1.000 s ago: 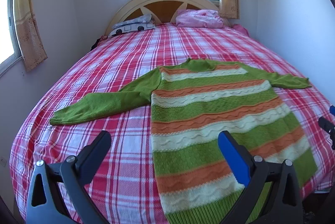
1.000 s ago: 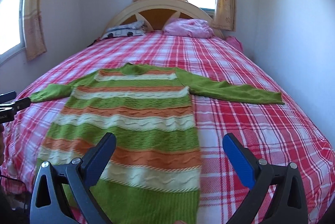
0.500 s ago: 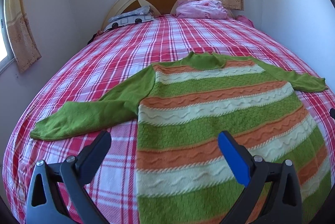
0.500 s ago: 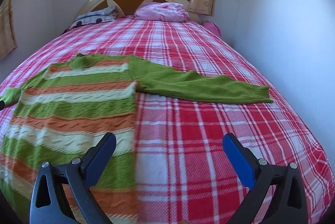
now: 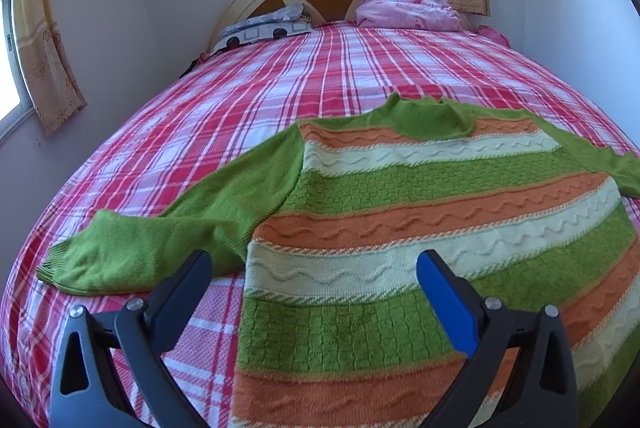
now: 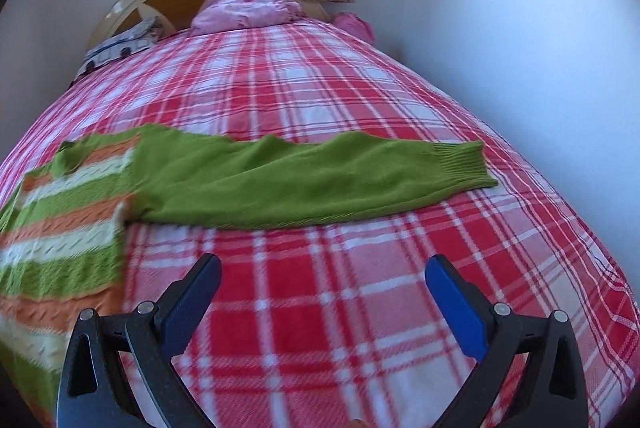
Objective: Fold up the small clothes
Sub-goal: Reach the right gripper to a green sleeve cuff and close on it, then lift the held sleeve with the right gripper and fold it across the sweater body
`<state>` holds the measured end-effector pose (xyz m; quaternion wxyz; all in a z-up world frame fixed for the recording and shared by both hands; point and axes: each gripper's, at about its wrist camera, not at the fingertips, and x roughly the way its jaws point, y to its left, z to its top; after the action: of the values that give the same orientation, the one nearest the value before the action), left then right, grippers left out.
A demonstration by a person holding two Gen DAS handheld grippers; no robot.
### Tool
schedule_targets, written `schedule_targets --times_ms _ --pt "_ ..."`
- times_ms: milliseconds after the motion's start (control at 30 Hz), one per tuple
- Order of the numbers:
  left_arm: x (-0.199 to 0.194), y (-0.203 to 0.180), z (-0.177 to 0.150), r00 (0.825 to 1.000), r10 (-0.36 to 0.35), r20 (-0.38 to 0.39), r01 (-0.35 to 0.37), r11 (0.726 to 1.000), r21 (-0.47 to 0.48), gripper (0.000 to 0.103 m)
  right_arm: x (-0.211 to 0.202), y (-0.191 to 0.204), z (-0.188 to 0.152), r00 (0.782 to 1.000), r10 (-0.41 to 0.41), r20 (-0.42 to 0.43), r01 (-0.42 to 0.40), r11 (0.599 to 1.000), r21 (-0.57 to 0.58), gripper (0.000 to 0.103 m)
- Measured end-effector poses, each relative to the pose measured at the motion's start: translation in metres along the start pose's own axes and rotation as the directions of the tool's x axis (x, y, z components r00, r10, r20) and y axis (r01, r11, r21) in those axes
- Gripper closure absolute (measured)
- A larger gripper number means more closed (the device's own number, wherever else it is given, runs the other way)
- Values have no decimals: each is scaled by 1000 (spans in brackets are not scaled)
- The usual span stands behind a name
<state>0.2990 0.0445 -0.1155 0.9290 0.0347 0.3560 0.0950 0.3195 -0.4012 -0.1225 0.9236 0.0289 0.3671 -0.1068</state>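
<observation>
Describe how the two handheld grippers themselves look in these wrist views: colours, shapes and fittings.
Both look alike. The left gripper and right gripper each have two black, angular fingers with triangular cut-outs and silver round bolts at the joints. The finger pads are bright blue, flat rectangles, as on the right. No cables, markings or sleeves show.

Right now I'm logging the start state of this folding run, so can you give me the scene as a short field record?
garment: striped sweater, flat, unfolded
surface: plaid bedspread
left sleeve: spread outward, cuff at the bed's left side
right sleeve: spread outward, cuff toward the wall
left gripper: open, holding nothing, over the sleeve-body join
right gripper: open, holding nothing, short of the right sleeve
</observation>
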Motion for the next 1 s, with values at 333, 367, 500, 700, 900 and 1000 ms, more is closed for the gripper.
schedule_targets --times_ms 333,367,500,700,900,1000 --pt "17 -8 -7 999 -20 -31 20 1000 -6 0 54 -93 31 999 -10 -43 21 961 275 1" --pt "17 -9 -7 999 -21 -30 21 1000 -2 0 60 -101 33 999 -4 -50 19 952 307 1" --pt "18 -9 -8 999 -25 -24 25 1000 -6 0 82 -139 34 996 71 -56 -35 871 489 4" --pt "19 -4 -8 999 -45 -26 44 999 -31 0 96 -167 45 995 97 3 -79 796 600 17" --pt "20 -2 -8 997 -66 -36 64 997 -46 0 110 -179 55 994 108 11 -91 780 619 70" --pt "21 0 -8 997 -74 -38 72 996 -58 0 114 -185 53 990 140 22 -121 754 645 84"
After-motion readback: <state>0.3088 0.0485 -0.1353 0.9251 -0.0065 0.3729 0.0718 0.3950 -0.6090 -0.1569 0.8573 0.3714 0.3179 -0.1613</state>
